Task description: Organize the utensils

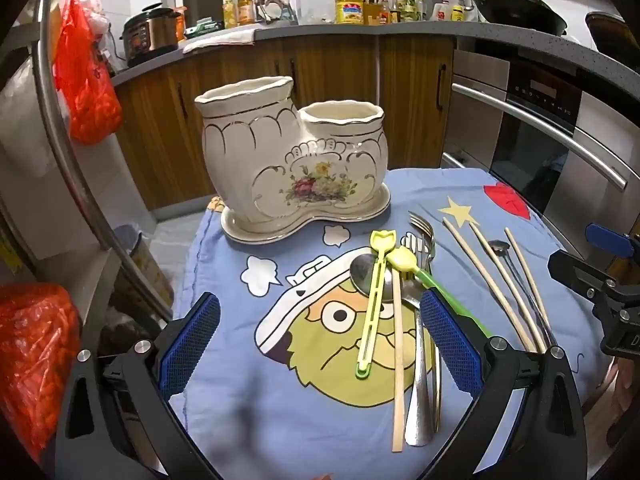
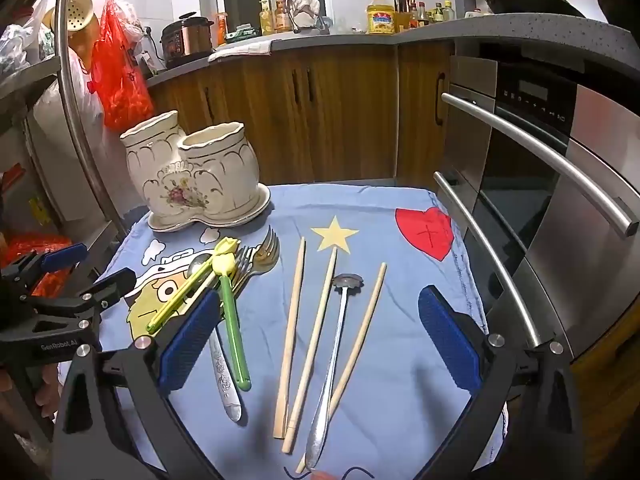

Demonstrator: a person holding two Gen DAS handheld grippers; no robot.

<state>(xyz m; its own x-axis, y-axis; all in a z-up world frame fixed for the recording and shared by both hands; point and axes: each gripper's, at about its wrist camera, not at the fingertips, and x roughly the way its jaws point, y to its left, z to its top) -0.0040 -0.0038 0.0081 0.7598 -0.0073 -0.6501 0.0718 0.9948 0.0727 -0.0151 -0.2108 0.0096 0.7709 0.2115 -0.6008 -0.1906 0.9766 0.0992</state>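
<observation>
Utensils lie on our blue cloth (image 2: 372, 208): a left pile of forks (image 1: 422, 236), spoon (image 1: 362, 270) and yellow-green sticks (image 1: 374, 304), with chopsticks (image 2: 294, 320) at right. We hold left tongs (image 1: 320, 340) and right tongs (image 2: 316, 340) released above them. The holder (image 1: 296, 160) stands far left.

The left gripper (image 1: 320, 336) and right gripper (image 2: 319, 336) have black plastic arms, round silver screws and bumpy blue pads (image 2: 188, 340). Small white letters sit at the middle left edge of the right wrist view.
</observation>
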